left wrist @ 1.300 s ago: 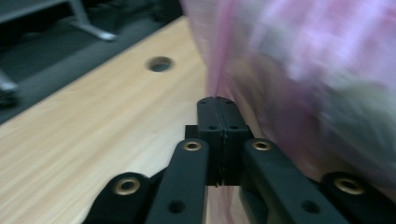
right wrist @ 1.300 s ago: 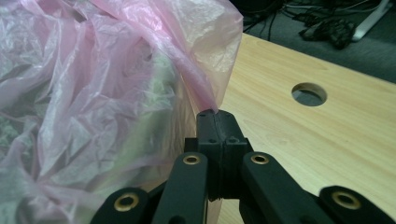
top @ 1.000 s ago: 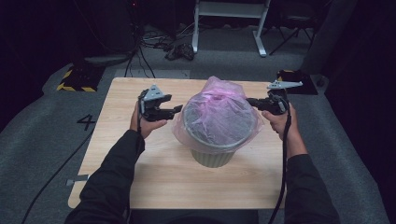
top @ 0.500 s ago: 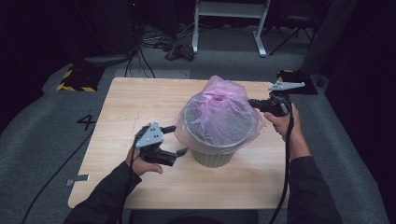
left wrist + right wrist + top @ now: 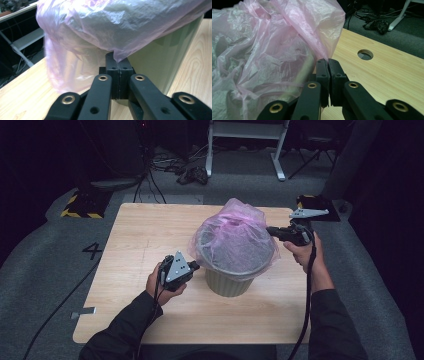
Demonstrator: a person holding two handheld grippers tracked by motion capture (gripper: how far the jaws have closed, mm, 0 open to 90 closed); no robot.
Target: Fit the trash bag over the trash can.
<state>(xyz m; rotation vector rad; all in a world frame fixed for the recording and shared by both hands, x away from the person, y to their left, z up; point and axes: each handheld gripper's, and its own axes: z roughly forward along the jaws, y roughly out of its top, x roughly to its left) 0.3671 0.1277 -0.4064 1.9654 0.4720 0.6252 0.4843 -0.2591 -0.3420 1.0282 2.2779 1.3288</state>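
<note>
Since the earlier frames, the left gripper [image 5: 192,266] has dropped from the upper left side of the bin [image 5: 228,282] to its lower left side, near the middle of the high view, while the right gripper [image 5: 271,230] has stayed at the bin's upper right edge. Over that stretch the left jaws have just been closing, and in the left gripper view they now stand pressed together on the lower hem of the pink bag [image 5: 105,27], with the film's edge caught between the pads. In the right gripper view the right gripper [image 5: 328,62] has its jaws nearly together, pinching a fold of the pink bag [image 5: 274,47] at the frame's centre. The pale green bin stands upright just right of centre on the wooden table [image 5: 135,235], and the bag is draped over its rim and bunched into a peak on top. A round hole [image 5: 365,54] in the tabletop shows at the upper right of the right gripper view.
</note>
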